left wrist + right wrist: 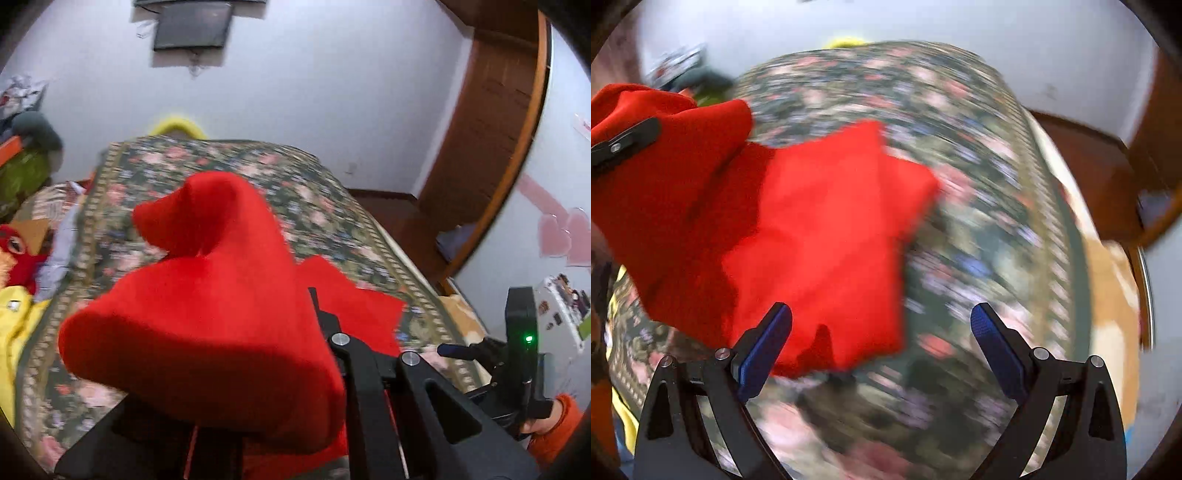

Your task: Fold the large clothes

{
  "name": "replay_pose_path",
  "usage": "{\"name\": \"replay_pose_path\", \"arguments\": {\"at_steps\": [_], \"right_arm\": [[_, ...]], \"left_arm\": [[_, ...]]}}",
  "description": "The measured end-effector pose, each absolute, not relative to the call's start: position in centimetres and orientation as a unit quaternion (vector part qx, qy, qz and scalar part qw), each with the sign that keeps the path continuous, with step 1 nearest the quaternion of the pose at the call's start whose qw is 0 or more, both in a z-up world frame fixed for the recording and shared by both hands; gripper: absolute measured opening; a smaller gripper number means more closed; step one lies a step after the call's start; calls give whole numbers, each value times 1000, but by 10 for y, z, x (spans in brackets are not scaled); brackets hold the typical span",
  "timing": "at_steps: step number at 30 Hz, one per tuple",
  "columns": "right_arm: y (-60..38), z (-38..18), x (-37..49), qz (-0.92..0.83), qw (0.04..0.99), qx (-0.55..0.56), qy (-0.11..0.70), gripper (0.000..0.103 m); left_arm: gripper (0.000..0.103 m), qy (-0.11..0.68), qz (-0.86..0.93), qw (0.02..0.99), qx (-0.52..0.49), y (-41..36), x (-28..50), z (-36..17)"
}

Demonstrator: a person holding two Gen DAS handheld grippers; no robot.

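The bed [303,192], covered by a dark floral spread with a patterned border, fills most of both views and carries the work. On it lies the red garment [820,229], a soft fleecy-looking cloth: one part rests flat on the spread, another part is lifted and drapes in a rounded bulge over the left gripper [314,332]. It looks thick but light, fully limp, with no stiffness to hold a crease by itself; it will sag from wherever it is held and should cling a little to the spread rather than slide. Best taken at a corner or hem, pinching both layers near the edge, not in the bulky middle where the fold is fat.

The left gripper's fingers are mostly buried under the cloth; from the way the fabric hangs off them I judge them pinching the red garment, and the right wrist view shows a dark finger pressed against the raised red fold at the upper left. The right gripper [882,328] hovers low over the flat part near the bed's edge, its blue fingers [764,347] spread wide and holding nothing, the left one just over the garment's near hem
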State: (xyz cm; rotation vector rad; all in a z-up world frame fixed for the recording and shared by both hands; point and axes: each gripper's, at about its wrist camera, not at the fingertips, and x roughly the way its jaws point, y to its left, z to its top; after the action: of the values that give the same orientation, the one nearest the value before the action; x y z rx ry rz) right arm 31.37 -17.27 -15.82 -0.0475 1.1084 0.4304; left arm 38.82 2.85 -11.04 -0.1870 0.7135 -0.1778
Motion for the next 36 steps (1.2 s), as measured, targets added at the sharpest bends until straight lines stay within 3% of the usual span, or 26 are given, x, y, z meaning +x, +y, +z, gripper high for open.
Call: {"name": "replay_pose_path", "arguments": {"at_steps": [5, 10, 16, 19, 24, 32, 36], "right_arm": [[-226, -170, 309, 174, 816, 50, 548, 97], [-249, -172, 301, 162, 817, 73, 549, 97], [-267, -174, 285, 149, 814, 82, 555, 97], [-274, -169, 282, 143, 816, 84, 553, 97], [-285, -148, 272, 135, 830, 96, 533, 97], [-270, -115, 268, 151, 852, 87, 494, 97], [-254, -105, 263, 173, 858, 84, 477, 97]], "left_arm": [[7, 385, -122, 913, -58, -38, 406, -130], [7, 459, -170, 872, 17, -107, 410, -183], [8, 509, -190, 838, 50, -127, 398, -226], [18, 514, -207, 831, 43, -123, 392, -220], [60, 517, -247, 819, 22, -118, 376, -204], [63, 479, -246, 842, 43, -102, 330, -163], [71, 451, -207, 868, 28, -66, 324, -140]]}}
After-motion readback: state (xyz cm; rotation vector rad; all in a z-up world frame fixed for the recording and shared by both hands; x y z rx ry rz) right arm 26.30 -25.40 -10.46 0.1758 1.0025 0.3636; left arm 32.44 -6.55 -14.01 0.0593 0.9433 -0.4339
